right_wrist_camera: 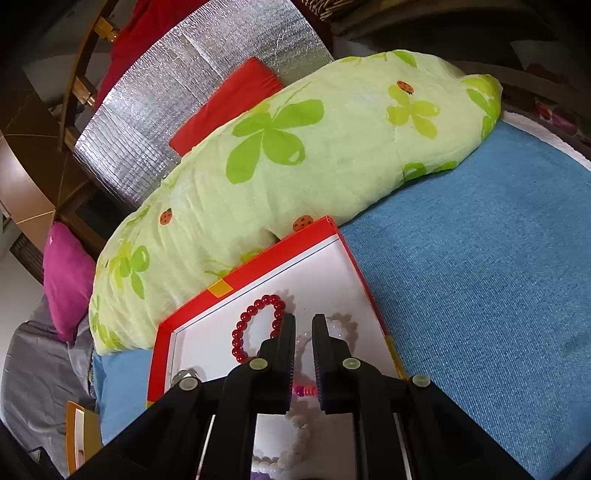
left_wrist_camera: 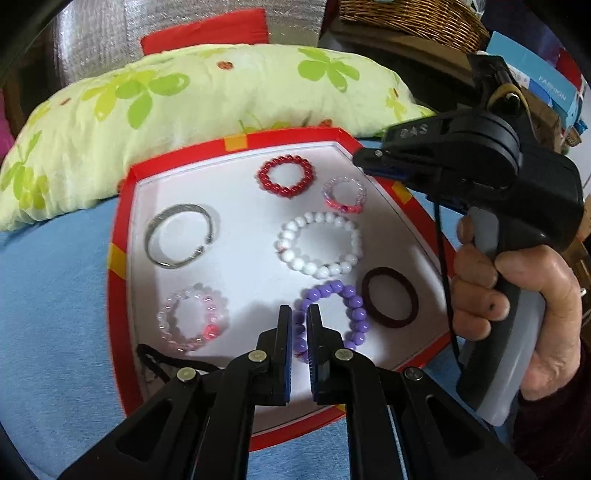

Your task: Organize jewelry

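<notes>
A red box lid with a white inside [left_wrist_camera: 236, 280] lies on a blue cloth and holds several bracelets. They include a red bead one [left_wrist_camera: 286, 176], a white bead one [left_wrist_camera: 319, 243], a purple bead one [left_wrist_camera: 332, 317], a silver bangle [left_wrist_camera: 179, 234], a clear pink one [left_wrist_camera: 192, 317], a small clear one [left_wrist_camera: 345, 194] and a dark hair band [left_wrist_camera: 389, 297]. My left gripper [left_wrist_camera: 300, 314] hovers over the purple bracelet's left side, jaws narrowly apart, holding nothing. My right gripper [right_wrist_camera: 303, 322] hovers over the tray's far right corner [right_wrist_camera: 332, 229], jaws slightly apart and empty; it also shows in the left wrist view [left_wrist_camera: 369, 160].
A green flowered pillow [left_wrist_camera: 184, 107] lies right behind the tray. A black cord [left_wrist_camera: 162, 360] lies at the tray's near left corner. A wicker basket [left_wrist_camera: 410, 18] and a blue box [left_wrist_camera: 535, 77] stand at the back right. Blue cloth [right_wrist_camera: 480, 277] spreads to the right.
</notes>
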Tool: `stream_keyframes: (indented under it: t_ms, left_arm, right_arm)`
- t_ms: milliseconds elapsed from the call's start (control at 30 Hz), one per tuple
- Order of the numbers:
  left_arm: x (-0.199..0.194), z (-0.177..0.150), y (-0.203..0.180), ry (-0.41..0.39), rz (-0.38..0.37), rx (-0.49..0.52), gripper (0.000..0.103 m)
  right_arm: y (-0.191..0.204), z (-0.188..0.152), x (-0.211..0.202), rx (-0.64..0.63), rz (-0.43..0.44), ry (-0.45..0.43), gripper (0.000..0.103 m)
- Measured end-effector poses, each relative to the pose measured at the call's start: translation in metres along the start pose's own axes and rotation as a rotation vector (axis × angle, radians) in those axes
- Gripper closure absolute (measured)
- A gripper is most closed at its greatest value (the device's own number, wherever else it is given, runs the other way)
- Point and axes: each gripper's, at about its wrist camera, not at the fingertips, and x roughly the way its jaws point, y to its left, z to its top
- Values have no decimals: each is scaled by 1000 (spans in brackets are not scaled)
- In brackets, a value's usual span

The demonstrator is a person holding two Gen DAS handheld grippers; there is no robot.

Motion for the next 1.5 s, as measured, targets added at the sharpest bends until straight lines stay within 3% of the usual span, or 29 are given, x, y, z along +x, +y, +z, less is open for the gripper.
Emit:
stream_keyframes:
  t_ms: [133, 200, 267, 300, 567, 833, 867, 933, 1000, 1500]
  left_arm:
    - [-8, 3, 4, -17, 24, -17, 85]
    - [-14, 3, 7, -33, 50, -29, 58]
    - [-21, 3, 7, -61, 93, -29, 43]
    - [-25, 1, 7, -73, 119, -27, 39]
    - [-41, -10, 15, -73, 257, -74, 34]
    - [-77, -24, 11, -138, 370, -94, 30]
    - [-81, -26, 10, -146, 378, -94, 30]
    - [-92, -33, 8, -168, 403, -86, 29]
    - [-99, -38, 6, -180, 418, -77, 29]
    - [-159, -81, -8, -236, 478, -109, 29]
  right_arm:
    - [1, 0, -2, -11, -3, 19, 91]
    - [2, -1, -6, -18, -9, 35, 90]
    - [3, -3, -9, -23, -4, 55, 83]
    - [3, -4, -11, -25, 0, 62, 78]
    - [9, -23, -35, -141, -30, 99, 77]
    - [10, -41, -71, -215, -43, 88, 76]
    - [11, -44, -74, -229, -44, 87, 75]
    - [15, -53, -85, -271, -53, 80, 61]
    - [18, -68, -99, -327, -67, 71, 50]
    - [41, -126, -192, -502, -100, -31, 50]
